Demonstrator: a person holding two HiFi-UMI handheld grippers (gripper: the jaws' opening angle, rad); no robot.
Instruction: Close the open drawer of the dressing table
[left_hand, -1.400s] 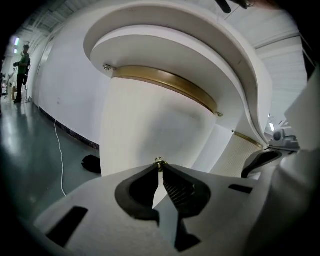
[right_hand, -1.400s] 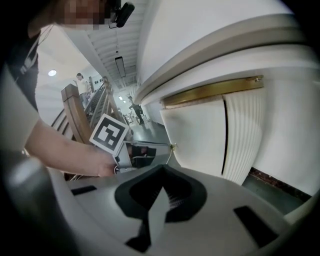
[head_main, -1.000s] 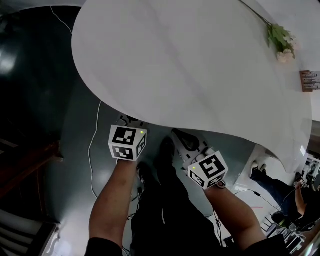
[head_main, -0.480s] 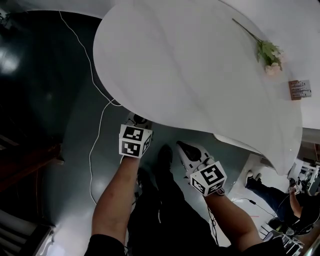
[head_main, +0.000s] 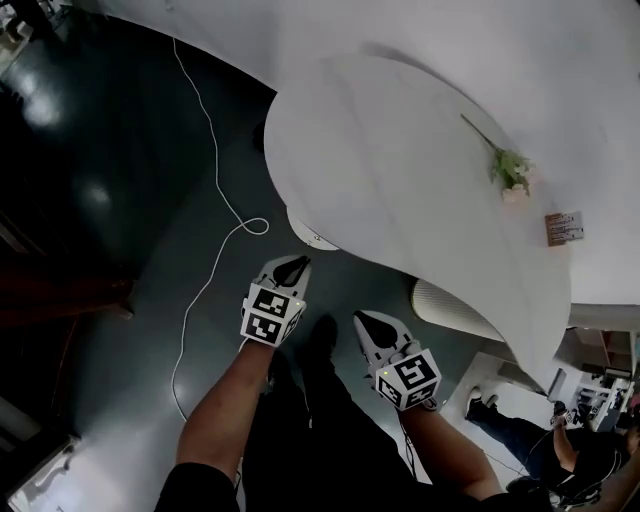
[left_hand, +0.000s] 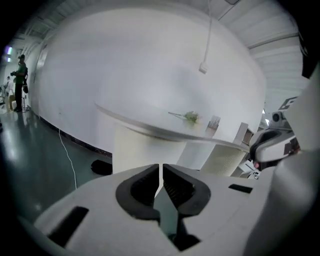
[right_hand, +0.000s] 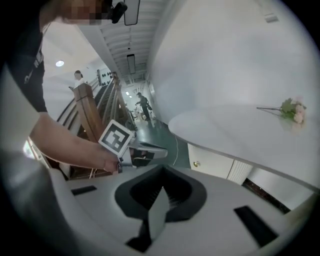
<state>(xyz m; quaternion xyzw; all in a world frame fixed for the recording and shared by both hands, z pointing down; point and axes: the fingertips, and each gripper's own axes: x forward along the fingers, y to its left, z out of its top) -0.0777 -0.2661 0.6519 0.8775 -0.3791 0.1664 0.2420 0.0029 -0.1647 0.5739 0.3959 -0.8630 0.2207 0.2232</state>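
Observation:
The white oval dressing table top (head_main: 400, 170) fills the upper right of the head view. Under the top (right_hand: 235, 130), the right gripper view shows a white drawer front (right_hand: 212, 164) with a small brass knob (right_hand: 196, 163); it looks flush with the cabinet. My left gripper (head_main: 292, 268) hangs over the dark floor, apart from the table edge. Its jaws are opening by a narrow slit, with nothing between them (left_hand: 161, 170). My right gripper (head_main: 366, 322) is beside it, also off the table, its jaws together and empty (right_hand: 161, 192).
A pink flower stem (head_main: 508, 168) and a small card (head_main: 563, 227) lie on the tabletop. A white cable (head_main: 215, 180) snakes across the dark floor. A seated person's legs (head_main: 520, 430) are at lower right. A wooden stair rail (right_hand: 92, 117) stands behind the left gripper.
Both grippers have drawn back from under the table edge and risen. The table now sits farther away in the head view.

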